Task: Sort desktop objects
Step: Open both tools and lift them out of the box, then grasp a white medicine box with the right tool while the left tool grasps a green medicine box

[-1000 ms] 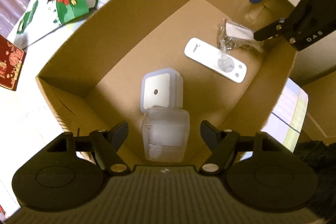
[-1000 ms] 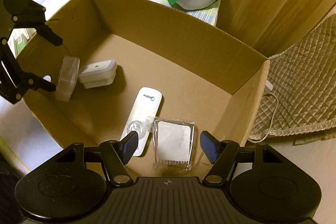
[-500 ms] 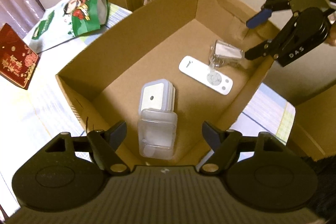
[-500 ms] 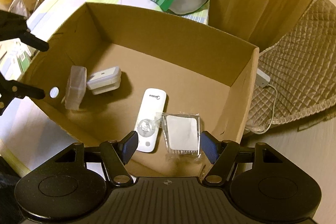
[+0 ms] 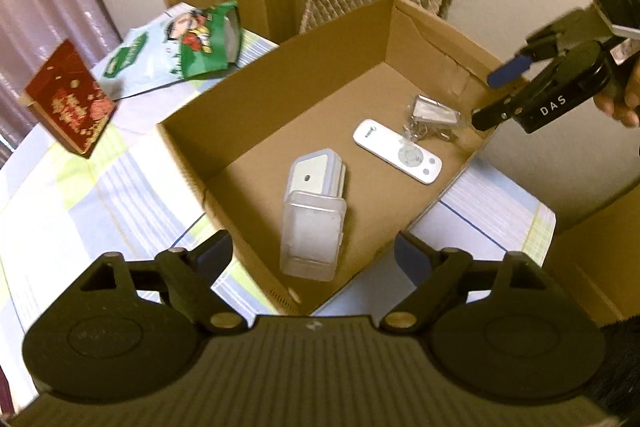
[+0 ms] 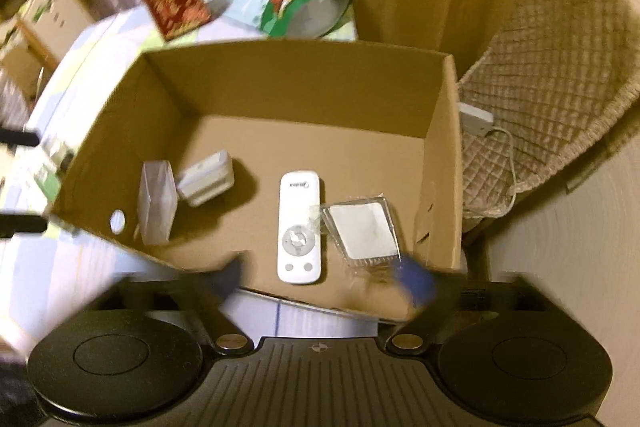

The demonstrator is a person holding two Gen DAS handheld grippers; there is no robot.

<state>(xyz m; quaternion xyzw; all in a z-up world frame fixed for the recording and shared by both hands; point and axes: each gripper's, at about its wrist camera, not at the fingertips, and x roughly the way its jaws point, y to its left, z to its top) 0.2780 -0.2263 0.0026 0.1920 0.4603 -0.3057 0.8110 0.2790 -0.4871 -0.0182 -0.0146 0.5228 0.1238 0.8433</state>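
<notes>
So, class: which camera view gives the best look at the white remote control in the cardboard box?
The right wrist view: the white remote control lies lengthwise near the centre of the cardboard box, with its logo and button ring readable despite some blur. The left wrist view shows the same remote sharper but smaller and angled.

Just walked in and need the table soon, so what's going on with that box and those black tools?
A person is sorting desk items into a cardboard box with a handheld gripper in each hand. Both the left gripper and the right gripper are open, empty and above the box's edges. Inside lie a white remote, a plastic-wrapped white square, a clear plastic case and a white lidded container. A red box and a green snack bag sit on the table outside.
</notes>
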